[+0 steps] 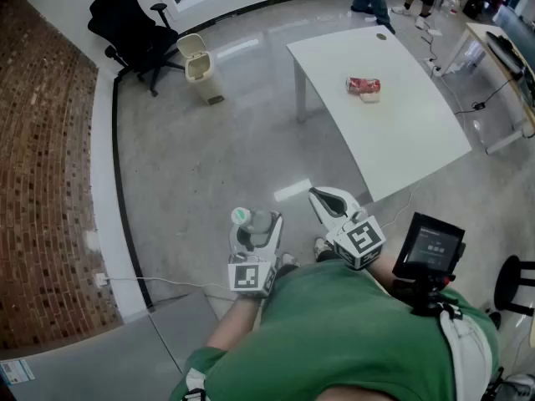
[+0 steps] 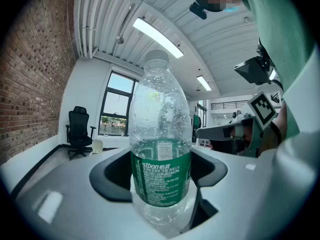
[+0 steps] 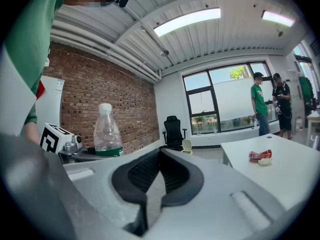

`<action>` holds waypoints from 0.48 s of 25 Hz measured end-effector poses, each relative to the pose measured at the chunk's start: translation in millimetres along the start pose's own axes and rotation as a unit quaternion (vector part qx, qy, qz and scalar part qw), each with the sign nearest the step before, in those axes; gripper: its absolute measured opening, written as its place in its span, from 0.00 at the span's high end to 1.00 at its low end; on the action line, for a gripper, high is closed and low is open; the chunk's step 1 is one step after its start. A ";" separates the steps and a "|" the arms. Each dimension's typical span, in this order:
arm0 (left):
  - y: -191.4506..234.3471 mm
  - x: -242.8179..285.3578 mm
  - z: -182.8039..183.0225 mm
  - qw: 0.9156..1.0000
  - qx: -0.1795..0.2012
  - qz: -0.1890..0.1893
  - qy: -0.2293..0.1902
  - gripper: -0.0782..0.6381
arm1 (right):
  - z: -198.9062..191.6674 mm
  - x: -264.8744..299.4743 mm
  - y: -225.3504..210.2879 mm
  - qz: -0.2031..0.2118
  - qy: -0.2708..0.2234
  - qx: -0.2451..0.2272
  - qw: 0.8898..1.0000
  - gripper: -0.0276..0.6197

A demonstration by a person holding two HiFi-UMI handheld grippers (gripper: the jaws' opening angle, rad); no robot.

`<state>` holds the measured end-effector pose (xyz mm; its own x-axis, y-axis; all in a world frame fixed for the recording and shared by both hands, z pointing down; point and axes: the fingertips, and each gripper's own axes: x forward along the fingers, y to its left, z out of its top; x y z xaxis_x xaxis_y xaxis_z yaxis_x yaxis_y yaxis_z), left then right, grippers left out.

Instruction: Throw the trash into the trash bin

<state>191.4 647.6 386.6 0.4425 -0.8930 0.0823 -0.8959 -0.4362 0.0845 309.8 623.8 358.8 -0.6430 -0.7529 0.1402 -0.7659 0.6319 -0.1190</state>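
Note:
A clear plastic bottle (image 1: pixel 243 217) with a green label and white cap stands upright between the pads of my left gripper (image 1: pixel 257 223), which is shut on it. In the left gripper view the bottle (image 2: pixel 161 129) fills the middle, with both dark pads against its label. My right gripper (image 1: pixel 318 195) hovers just right of it, shut with nothing in it; its pads (image 3: pixel 150 176) meet at the tips. The cream trash bin (image 1: pixel 199 60) stands far ahead by the wall, small in the gripper views (image 2: pixel 97 145) (image 3: pixel 186 145). The bottle (image 3: pixel 106 131) also shows at the left of the right gripper view.
A white table (image 1: pixel 401 132) stands ahead on the right with a red wrapper (image 1: pixel 364 85) and a pale scrap on it. A black office chair (image 1: pixel 129 25) sits beside the bin. Two people (image 3: pixel 270 104) stand by the far windows. A brick wall (image 1: pixel 42 182) runs along the left.

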 end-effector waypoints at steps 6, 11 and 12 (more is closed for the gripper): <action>-1.0 0.2 -1.6 1.000 -0.002 0.001 0.002 0.43 | -5.8 -0.6 -1.0 0.001 0.007 0.000 1.000 0.95; -0.5 0.2 -1.7 1.000 -0.001 0.004 0.001 0.43 | -2.5 0.0 -3.0 -0.002 -0.003 0.001 1.000 0.95; 0.1 -0.2 -1.4 1.000 -0.001 0.006 0.001 0.43 | -0.7 0.3 -3.2 -0.003 -0.007 0.002 1.000 0.95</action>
<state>191.2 647.9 388.0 0.4321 -0.8978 0.0853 -0.9009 -0.4254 0.0862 312.0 621.7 359.9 -0.6389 -0.7588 0.1271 -0.7692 0.6271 -0.1226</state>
